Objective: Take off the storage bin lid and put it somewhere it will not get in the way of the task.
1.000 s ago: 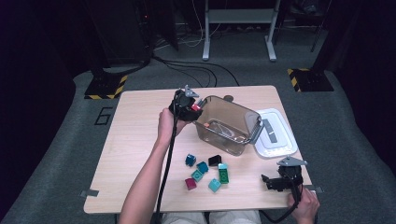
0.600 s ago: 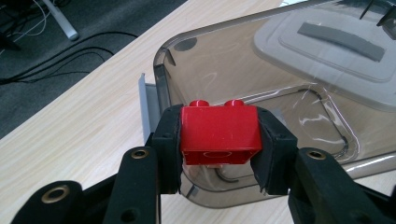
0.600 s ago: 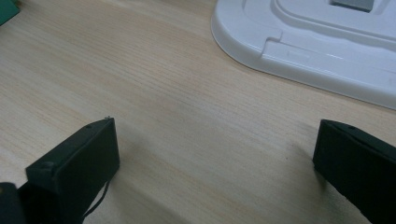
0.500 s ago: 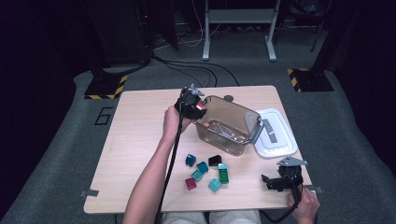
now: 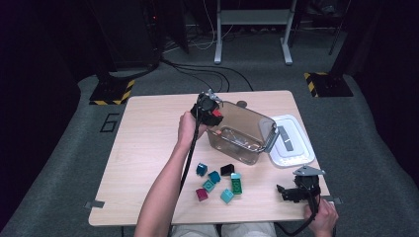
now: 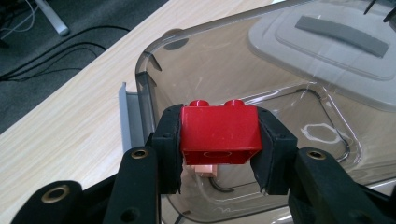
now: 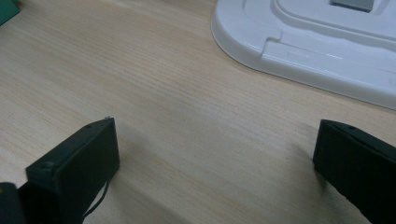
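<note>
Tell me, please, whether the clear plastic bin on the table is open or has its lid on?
Open: the clear bin has no lid on it; its white lid lies flat on the table just beside it.

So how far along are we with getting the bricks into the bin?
Early. Done: the lid is off, lying beside the clear bin, which looks empty. In hand: the left gripper is shut on a red brick at the bin's rim, not yet dropped. Left: six bricks on the table. The right gripper rests open, empty.
</note>
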